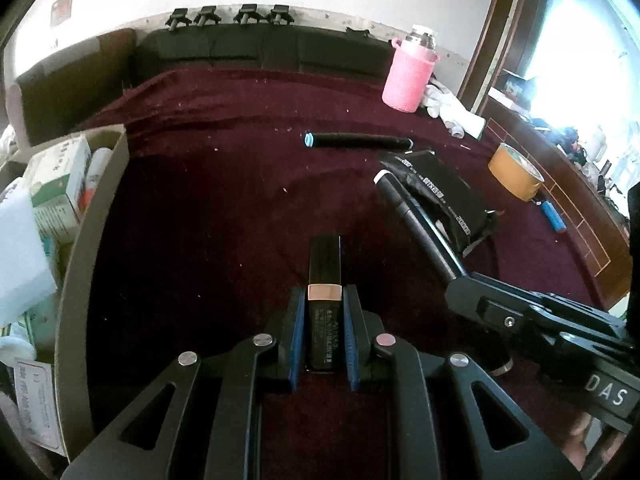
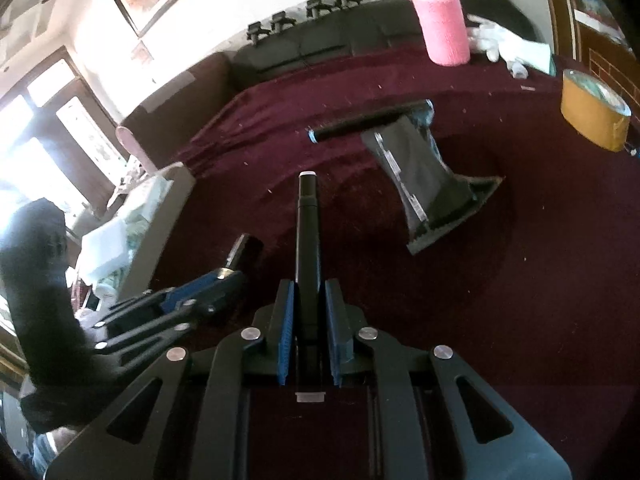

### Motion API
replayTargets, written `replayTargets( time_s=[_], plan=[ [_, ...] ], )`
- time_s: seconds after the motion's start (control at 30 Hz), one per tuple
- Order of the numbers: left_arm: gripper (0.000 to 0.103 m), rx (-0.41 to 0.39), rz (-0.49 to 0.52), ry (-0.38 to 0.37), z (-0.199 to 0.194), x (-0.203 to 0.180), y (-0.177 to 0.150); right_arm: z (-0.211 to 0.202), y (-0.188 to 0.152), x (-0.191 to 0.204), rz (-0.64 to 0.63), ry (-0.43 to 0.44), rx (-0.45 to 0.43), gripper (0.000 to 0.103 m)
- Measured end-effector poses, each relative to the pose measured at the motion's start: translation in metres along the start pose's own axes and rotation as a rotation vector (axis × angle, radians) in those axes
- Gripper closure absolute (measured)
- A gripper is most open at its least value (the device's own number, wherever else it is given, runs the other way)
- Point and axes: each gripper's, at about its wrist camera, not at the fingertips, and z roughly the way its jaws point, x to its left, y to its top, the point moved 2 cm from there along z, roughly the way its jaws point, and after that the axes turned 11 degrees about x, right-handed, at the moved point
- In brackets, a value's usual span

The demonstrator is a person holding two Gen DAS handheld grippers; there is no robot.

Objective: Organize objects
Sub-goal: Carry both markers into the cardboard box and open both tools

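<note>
My left gripper (image 1: 324,300) is shut on a black lipstick tube (image 1: 325,264) with a copper band, which sticks forward over the dark red cloth (image 1: 224,184). My right gripper (image 2: 310,286) is shut on a slim black pen-like tube (image 2: 307,220) with a white tip; the same tube (image 1: 412,216) shows in the left wrist view, held by the right gripper (image 1: 456,276) at lower right. In the right wrist view the left gripper (image 2: 232,274) holds the lipstick (image 2: 246,250) at left. A black stick with a blue end (image 1: 356,141) (image 2: 360,123) lies farther back. A black pouch (image 1: 444,196) (image 2: 424,184) lies open beside it.
A cardboard box (image 1: 80,248) (image 2: 160,232) with several medicine packs stands at the left. A pink-sleeved bottle (image 1: 408,76) (image 2: 442,24), white cloth (image 1: 452,112), a roll of brown tape (image 1: 514,172) (image 2: 592,112) and a blue cylinder (image 1: 554,216) sit at the back right.
</note>
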Motion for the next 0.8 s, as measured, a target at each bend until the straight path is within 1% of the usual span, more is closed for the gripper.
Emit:
replayTargets(
  time_s=[0.07,0.27,0.5,0.63,0.8],
  plan=[
    [0.089,-0.012,0.006,0.024,-0.001,0.000,0.000,-0.003,-0.001,0.003,-0.007,0.003,-0.007,0.090],
    [0.089,-0.031,-0.003,0.041,-0.004,0.002,0.000,-0.005,-0.001,0.004,-0.013,0.007,-0.019,0.090],
    [0.089,-0.054,0.026,0.074,-0.014,-0.008,-0.003,-0.004,-0.001,0.002,-0.015,0.003,-0.022,0.090],
    [0.089,-0.071,0.025,0.072,-0.026,-0.011,-0.006,-0.006,-0.001,0.001,-0.014,0.004,-0.034,0.090],
    [0.089,-0.093,-0.002,0.033,-0.053,-0.007,-0.011,-0.009,0.000,0.002,-0.011,0.016,-0.044,0.090]
  ],
)
